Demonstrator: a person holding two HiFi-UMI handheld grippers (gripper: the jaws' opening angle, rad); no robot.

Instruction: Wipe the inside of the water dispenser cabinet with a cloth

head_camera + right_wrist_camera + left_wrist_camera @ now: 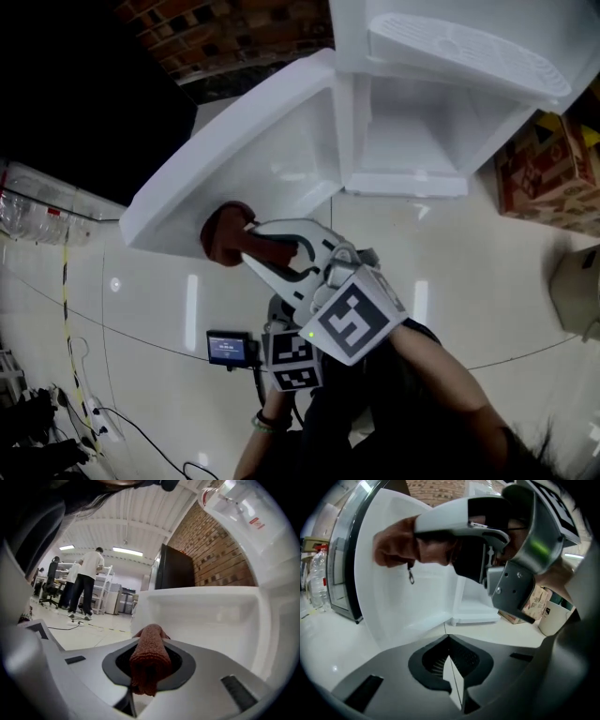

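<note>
Nearest, the left gripper (449, 641) has its jaws closed together, empty. The right gripper (150, 641) clamps a rust-brown cloth (223, 234) against the open white door (234, 155). Further right, the cabinet (412, 141) stands open.

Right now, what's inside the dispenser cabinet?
Only bare white walls and floor show inside the cabinet; no object in view. Its upper part is hidden behind the drip tray. The cloth, in the right gripper, is out at the door.
</note>
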